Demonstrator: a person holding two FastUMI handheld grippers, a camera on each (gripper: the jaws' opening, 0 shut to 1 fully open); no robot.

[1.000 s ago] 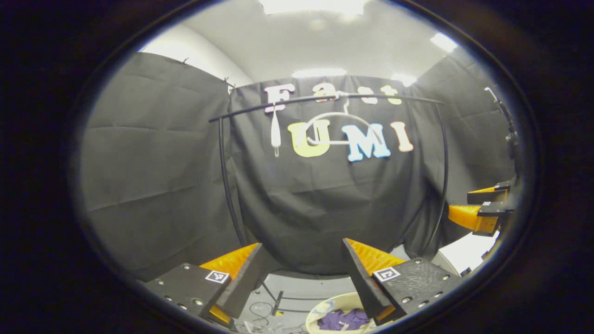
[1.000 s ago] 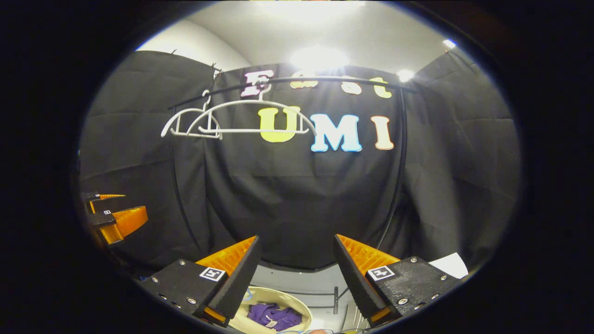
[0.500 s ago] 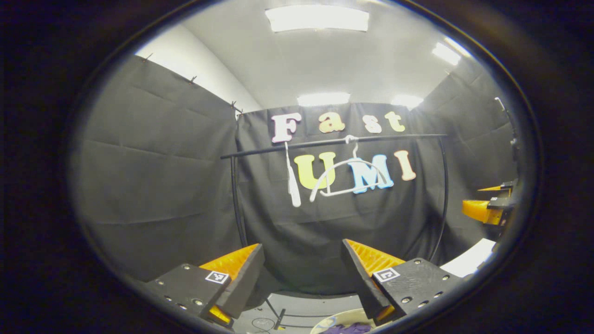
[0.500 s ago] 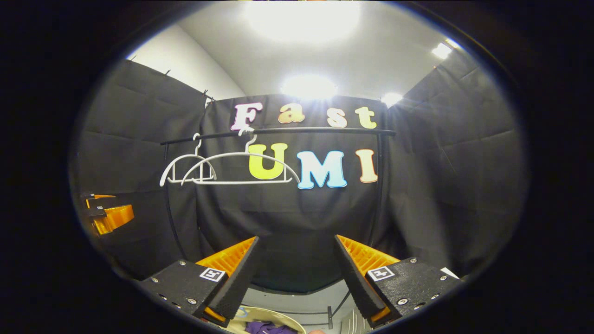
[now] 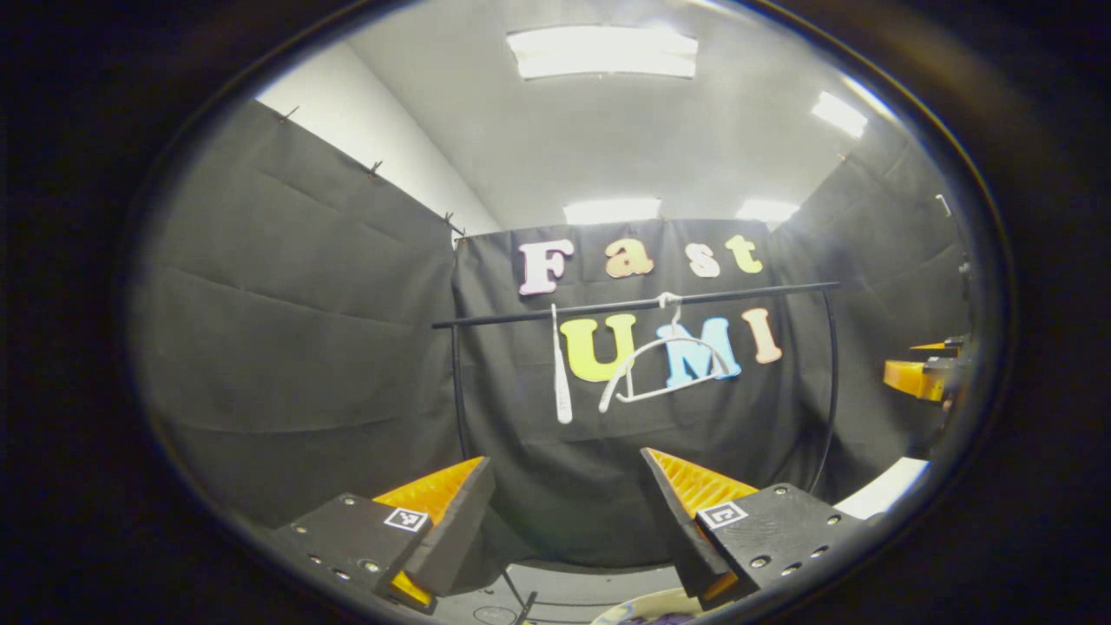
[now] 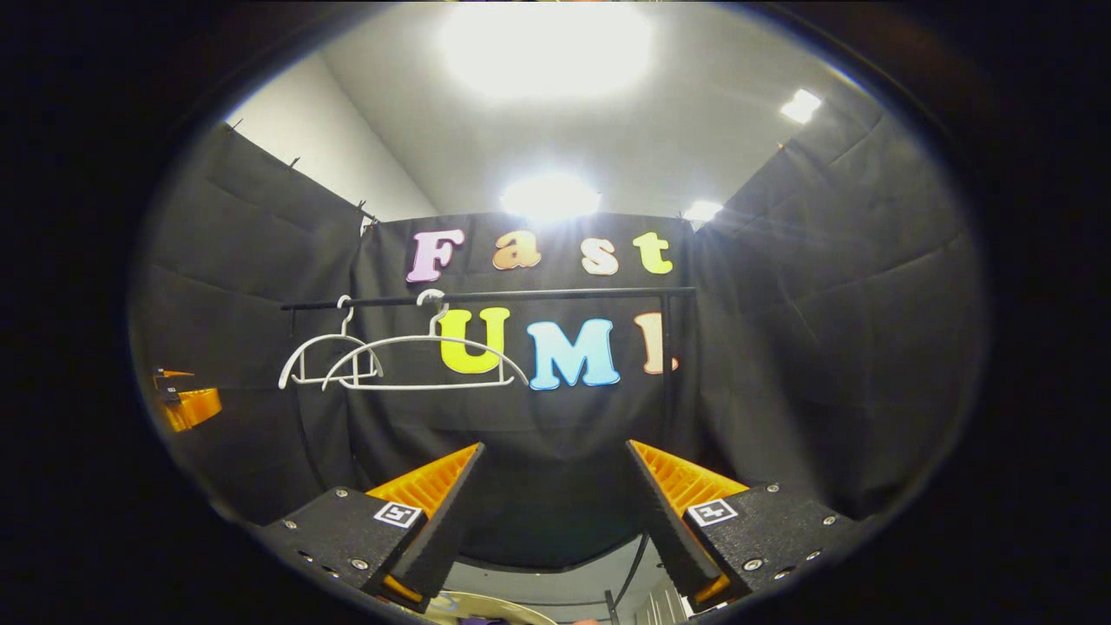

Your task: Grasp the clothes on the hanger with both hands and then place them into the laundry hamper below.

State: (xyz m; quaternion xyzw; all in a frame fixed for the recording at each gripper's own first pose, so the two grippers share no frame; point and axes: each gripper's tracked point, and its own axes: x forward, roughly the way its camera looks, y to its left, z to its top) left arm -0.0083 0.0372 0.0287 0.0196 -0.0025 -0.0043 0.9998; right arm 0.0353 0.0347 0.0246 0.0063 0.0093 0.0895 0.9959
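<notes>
white plastic hangers catch the eye first in the left gripper view: one hanger (image 5: pixel 664 369) hangs tilted from the black rail (image 5: pixel 634 305), and a second hanger (image 5: pixel 560 365) beside it hangs edge-on, so it looks like a thin strip. both are bare. the left gripper (image 5: pixel 568 512) sits low in this view with its two fingers spread well apart and nothing between them. at the very bottom edge, just beside the right-hand finger, a sliver of the pale hamper (image 5: pixel 642 603) rim shows, with a scrap of the purple clothes (image 5: pixel 655 619) inside it. far off at the right edge the right gripper (image 5: pixel 922 365) is held up in the air, too small and cut off to tell how its fingers stand from here. ceiling lights (image 5: pixel 603 52) glow overhead.

in the right gripper view the same two hangers (image 6: pixel 417 360) hang side by side on the rail (image 6: pixel 486 298), overlapping, both bare. the right gripper (image 6: pixel 555 508) has its fingers wide apart, holding nothing. the hamper's (image 6: pixel 486 603) rim curves along the bottom edge below the fingers; what is inside is cut off. the left gripper (image 6: pixel 187 401) shows small at the left edge, raised.
</notes>
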